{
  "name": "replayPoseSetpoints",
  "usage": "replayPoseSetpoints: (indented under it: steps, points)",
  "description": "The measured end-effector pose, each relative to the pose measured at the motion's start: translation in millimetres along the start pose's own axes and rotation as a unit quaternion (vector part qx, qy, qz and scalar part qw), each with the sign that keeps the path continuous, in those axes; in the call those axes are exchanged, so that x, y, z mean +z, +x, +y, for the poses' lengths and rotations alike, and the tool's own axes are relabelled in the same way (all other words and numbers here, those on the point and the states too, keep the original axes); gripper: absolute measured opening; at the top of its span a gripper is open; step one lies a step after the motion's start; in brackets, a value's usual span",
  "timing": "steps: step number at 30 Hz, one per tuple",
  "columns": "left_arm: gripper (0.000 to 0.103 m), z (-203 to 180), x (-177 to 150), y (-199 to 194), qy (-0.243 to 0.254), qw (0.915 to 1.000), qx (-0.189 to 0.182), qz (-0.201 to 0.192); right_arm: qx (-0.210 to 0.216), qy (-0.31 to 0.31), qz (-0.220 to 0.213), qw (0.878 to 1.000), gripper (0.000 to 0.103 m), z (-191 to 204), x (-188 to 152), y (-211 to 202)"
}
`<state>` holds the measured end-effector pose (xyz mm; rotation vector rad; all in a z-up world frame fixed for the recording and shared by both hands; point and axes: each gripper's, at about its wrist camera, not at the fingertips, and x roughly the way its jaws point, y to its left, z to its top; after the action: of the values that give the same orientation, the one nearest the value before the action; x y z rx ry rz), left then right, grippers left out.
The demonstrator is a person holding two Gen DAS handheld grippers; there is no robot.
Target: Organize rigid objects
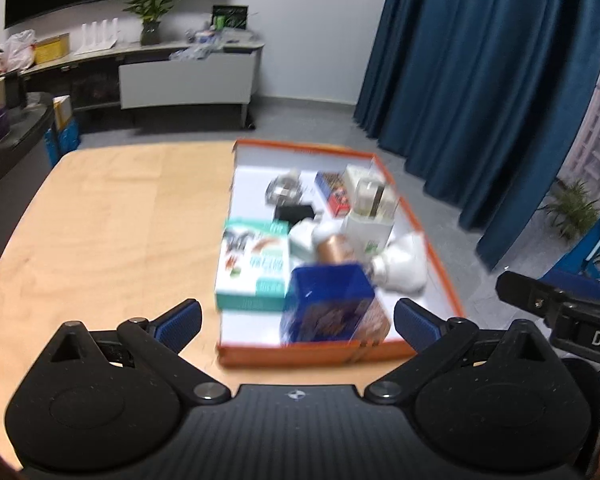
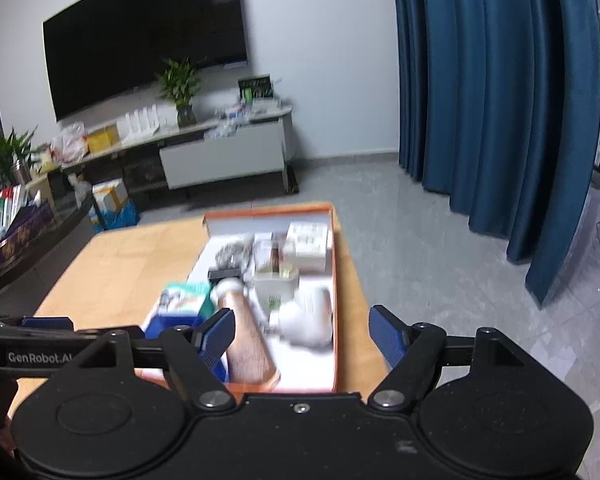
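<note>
Both grippers, left [image 1: 298, 322] and right [image 2: 302, 334], gape empty above the orange tray's [image 1: 428, 240] near end. Only the left view shows its blue box [image 1: 326, 304]. Wooden table [image 1: 112, 216]; blue curtains [image 2: 496, 100] beyond.

i can read "genrobot.ai" in white on my left gripper [image 2: 40, 357] in the right wrist view, and "da" on my right gripper [image 1: 592, 338] in the left wrist view. the box labels are too blurred to read.
</note>
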<state>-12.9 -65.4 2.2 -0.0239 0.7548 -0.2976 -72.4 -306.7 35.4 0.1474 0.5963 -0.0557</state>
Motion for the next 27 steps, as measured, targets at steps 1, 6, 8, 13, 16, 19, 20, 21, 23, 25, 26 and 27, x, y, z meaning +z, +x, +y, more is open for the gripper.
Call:
replayPoseSetpoints:
  steps: [1,6,8,13,16,19,20,21,23,25,26,27]
  points:
    - [0.103,-2.5,-3.4,1.2,0.009,0.9999,0.012,0.003,0.001,0.000,0.006,1.000,0.087,0.9,-4.3,0.9]
    - [0.103,-6.3,-10.1,13.7,0.025,0.9988,0.038,0.021,0.003,-0.011,0.041,0.999,0.087,8.2,-19.4,9.6]
    - [0.103,-5.2,-14.7,11.3,0.025,0.9988,0.037,0.021,-0.001,-0.015,0.052,0.999,0.087,10.7,-23.3,12.6]
    - [0.103,-6.9,-18.6,11.4,0.031,0.9985,0.043,0.017,-0.004,-0.021,0.068,0.997,0.087,14.7,-27.9,18.3]
    - [0.103,-6.7,-20.7,11.1,0.025,0.9985,0.044,0.022,-0.003,-0.022,0.072,0.997,0.087,13.9,-28.4,21.1]
    - [0.103,-7.4,-21.0,11.6,0.025,0.9983,0.047,0.024,-0.003,-0.024,0.076,0.997,0.087,14.3,-29.2,22.8]
    - [0.103,-7.5,-21.0,11.8,0.025,0.9983,0.046,0.024,-0.004,-0.023,0.077,0.997,0.087,14.5,-29.5,23.4]
    - [0.103,-7.8,-21.2,11.9,0.025,0.9983,0.046,0.025,-0.003,-0.023,0.079,0.997,0.087,14.5,-29.8,23.8]
    - [0.103,-8.7,-21.4,11.9,0.027,0.9981,0.048,0.026,-0.003,-0.023,0.081,0.996,0.087,14.5,-30.0,24.9]
    - [0.103,-9.0,-21.6,12.2,0.027,0.9981,0.049,0.027,-0.003,-0.024,0.082,0.996,0.087,15.0,-29.9,25.2]
    - [0.103,-9.4,-21.7,12.0,0.029,0.9980,0.050,0.027,-0.003,-0.024,0.082,0.996,0.087,14.5,-29.7,25.2]
    - [0.103,-9.9,-21.6,11.7,0.031,0.9979,0.051,0.026,-0.003,-0.024,0.083,0.996,0.087,14.3,-29.3,25.8]
